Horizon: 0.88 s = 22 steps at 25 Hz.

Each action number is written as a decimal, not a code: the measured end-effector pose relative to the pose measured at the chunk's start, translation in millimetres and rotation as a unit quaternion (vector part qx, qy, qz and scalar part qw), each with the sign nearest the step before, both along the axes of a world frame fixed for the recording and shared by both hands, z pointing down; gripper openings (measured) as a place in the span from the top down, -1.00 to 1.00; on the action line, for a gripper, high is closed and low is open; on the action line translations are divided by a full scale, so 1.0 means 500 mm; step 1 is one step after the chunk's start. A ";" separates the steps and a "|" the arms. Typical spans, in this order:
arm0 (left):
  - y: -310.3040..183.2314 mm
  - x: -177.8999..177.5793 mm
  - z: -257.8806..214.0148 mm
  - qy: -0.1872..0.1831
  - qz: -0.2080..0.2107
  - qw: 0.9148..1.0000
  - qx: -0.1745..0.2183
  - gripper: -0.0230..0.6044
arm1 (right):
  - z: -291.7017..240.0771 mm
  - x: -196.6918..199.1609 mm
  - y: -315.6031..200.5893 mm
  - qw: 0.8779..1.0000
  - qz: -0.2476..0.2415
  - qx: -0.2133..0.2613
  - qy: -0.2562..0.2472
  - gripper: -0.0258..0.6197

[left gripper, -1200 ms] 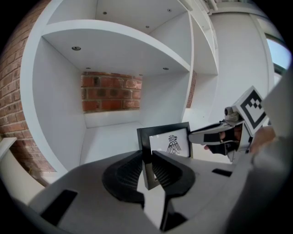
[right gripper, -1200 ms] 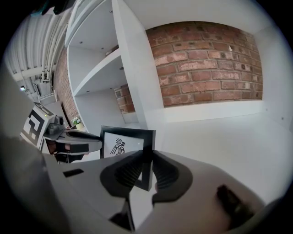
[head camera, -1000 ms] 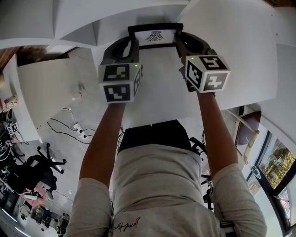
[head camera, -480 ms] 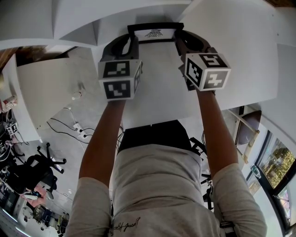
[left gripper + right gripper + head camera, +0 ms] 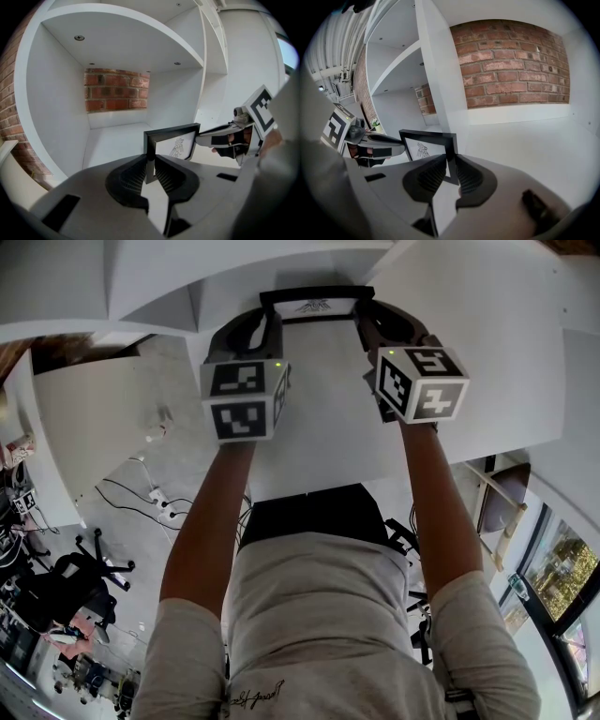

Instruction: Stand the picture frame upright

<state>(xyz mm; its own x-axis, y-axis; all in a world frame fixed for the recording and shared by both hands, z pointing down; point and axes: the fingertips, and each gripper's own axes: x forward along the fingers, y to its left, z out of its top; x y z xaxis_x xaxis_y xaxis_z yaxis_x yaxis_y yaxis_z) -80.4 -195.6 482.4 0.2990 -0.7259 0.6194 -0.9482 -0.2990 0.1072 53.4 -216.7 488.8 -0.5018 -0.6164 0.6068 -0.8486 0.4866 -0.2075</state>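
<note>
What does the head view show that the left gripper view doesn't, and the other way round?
Only the head view: the person's arms and body, and the floor with cables and an office chair.
Only the left gripper view: the brick wall at the back of the shelf bay, and the left gripper up close, its fingers having just closed further on the frame's edge.
Both: the black picture frame, the right gripper gripping its other side, and the white shelf.

Our left arm (image 5: pixel 208 521) and right arm (image 5: pixel 436 502) stretched forward side by side, left gripper (image 5: pixel 269 322) and right gripper (image 5: pixel 366 322) tilted downward, each one's jaws pinched on a side bar of the picture frame (image 5: pixel 317 294), left jaws just tightened.
</note>
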 end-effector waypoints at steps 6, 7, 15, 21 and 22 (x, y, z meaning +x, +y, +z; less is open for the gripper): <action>0.000 0.004 0.004 0.003 0.002 1.000 -0.002 0.72 | 0.000 0.004 0.000 1.000 0.002 0.002 -0.002 0.68; -0.001 0.004 0.004 0.004 0.002 1.000 -0.001 0.72 | 0.000 0.004 0.000 1.000 0.002 0.002 -0.003 0.68; -0.003 0.003 0.001 0.007 0.004 1.000 0.000 0.72 | -0.002 0.003 -0.001 1.000 0.004 0.003 -0.007 0.68; -0.004 0.002 0.001 0.004 0.001 1.000 0.002 0.71 | -0.003 0.003 -0.001 1.000 0.005 0.010 -0.003 0.68; -0.004 0.002 0.002 0.002 0.001 1.000 0.001 0.71 | -0.003 0.003 -0.001 1.000 0.005 0.011 -0.003 0.68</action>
<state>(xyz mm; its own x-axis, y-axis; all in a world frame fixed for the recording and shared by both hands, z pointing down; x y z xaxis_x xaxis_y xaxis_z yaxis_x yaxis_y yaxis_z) -79.4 -197.6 483.5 0.3024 -0.7272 0.6162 -0.9474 -0.3004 0.1104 54.8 -217.1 487.5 -0.4985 -0.6344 0.5908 -0.8525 0.4823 -0.2014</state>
